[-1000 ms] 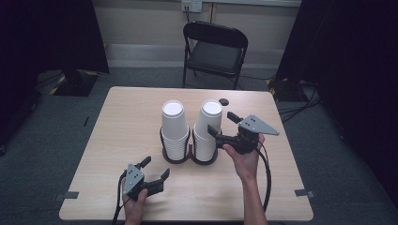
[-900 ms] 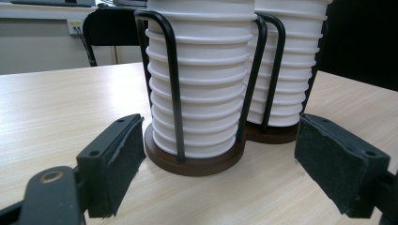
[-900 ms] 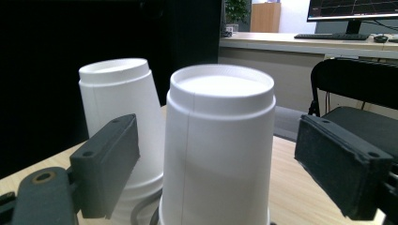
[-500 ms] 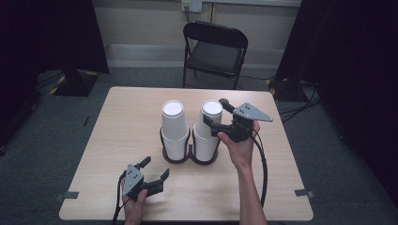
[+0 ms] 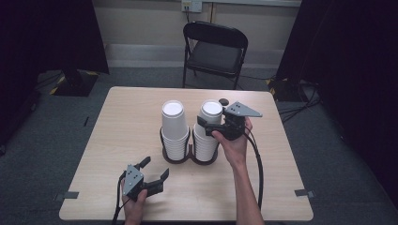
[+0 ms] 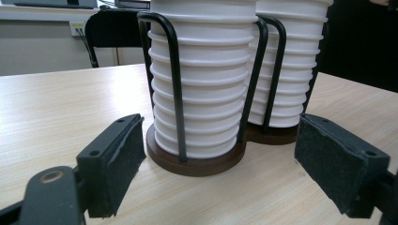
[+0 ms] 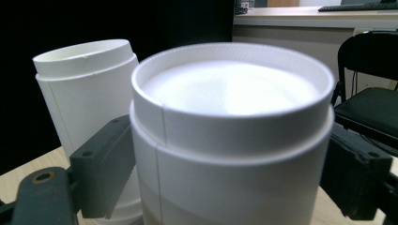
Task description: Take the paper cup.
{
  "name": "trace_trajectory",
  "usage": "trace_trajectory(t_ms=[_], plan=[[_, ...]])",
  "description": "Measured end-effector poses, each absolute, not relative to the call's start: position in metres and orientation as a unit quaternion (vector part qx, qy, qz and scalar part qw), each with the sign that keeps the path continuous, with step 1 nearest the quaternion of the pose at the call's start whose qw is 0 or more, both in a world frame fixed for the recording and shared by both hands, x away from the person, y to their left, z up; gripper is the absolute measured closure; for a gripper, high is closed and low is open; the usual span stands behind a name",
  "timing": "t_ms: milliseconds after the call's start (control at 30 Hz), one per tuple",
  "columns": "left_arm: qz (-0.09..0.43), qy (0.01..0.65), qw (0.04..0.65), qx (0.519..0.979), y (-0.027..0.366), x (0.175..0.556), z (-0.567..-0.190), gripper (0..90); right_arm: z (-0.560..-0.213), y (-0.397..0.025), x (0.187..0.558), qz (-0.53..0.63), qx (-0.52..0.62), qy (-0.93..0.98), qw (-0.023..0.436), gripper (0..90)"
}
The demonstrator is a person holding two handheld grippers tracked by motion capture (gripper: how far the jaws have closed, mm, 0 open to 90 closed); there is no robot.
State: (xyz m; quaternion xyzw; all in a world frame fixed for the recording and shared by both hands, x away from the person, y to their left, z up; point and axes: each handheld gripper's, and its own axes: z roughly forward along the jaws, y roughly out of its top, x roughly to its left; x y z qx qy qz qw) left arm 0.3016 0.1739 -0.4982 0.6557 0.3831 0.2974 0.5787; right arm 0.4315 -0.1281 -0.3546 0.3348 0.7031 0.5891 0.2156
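Two tall stacks of white paper cups stand in a black wire holder [image 5: 190,157] with brown bases at the table's middle. My right gripper [image 5: 209,121] is at the top of the right stack [image 5: 206,140], open, one jaw on each side of the top cup [image 7: 230,122] and close to its wall. The left stack [image 7: 84,93] rises just beyond it. Near the front edge, my left gripper [image 5: 156,167] rests low and open, pointing at the holder's base [image 6: 197,164] and the left stack [image 6: 202,93], with nothing between its jaws [image 6: 220,154].
A black folding chair [image 5: 213,49] stands behind the light wooden table [image 5: 131,112]. A small dark object [image 5: 224,101] lies on the table behind the right stack. The right gripper's cable [image 5: 259,164] trails along the forearm toward the front edge.
My right gripper has risen and moved left from beside the right stack, so its jaws now straddle the top cup. The left gripper has not moved.
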Motion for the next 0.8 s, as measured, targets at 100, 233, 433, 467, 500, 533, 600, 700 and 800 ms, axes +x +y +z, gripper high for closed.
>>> trace_trajectory(t_ms=[100,233,433,467,500,533,600,700,800], plan=[[0.298,0.383,0.579,0.655,0.174,0.301,-0.498,16.1,-0.358,-0.126,0.433,0.587,0.338,0.704,0.216,13.6],[0.297,0.383,0.58,0.655,0.174,0.301,-0.498,16.0,-0.366,-0.124,0.435,0.581,0.343,0.707,0.212,13.3],[0.298,0.383,0.579,0.655,0.174,0.301,-0.498,16.0,-0.372,-0.123,0.437,0.573,0.346,0.712,0.21,13.2],[0.297,0.383,0.579,0.656,0.174,0.302,-0.498,16.0,-0.373,-0.123,0.437,0.574,0.347,0.712,0.208,13.2],[0.297,0.383,0.579,0.656,0.174,0.302,-0.498,16.0,-0.373,-0.123,0.437,0.574,0.347,0.712,0.208,13.2],[0.296,0.383,0.579,0.657,0.174,0.302,-0.498,16.0,-0.373,-0.122,0.437,0.573,0.346,0.713,0.209,13.1],[0.296,0.383,0.579,0.656,0.174,0.302,-0.498,16.0,-0.374,-0.121,0.437,0.569,0.347,0.715,0.211,12.8],[0.293,0.38,0.58,0.658,0.174,0.302,-0.498,16.0,-0.375,-0.121,0.438,0.568,0.347,0.716,0.211,12.9],[0.29,0.377,0.581,0.66,0.175,0.302,-0.498,15.9,-0.379,-0.12,0.439,0.562,0.35,0.719,0.209,11.9]])
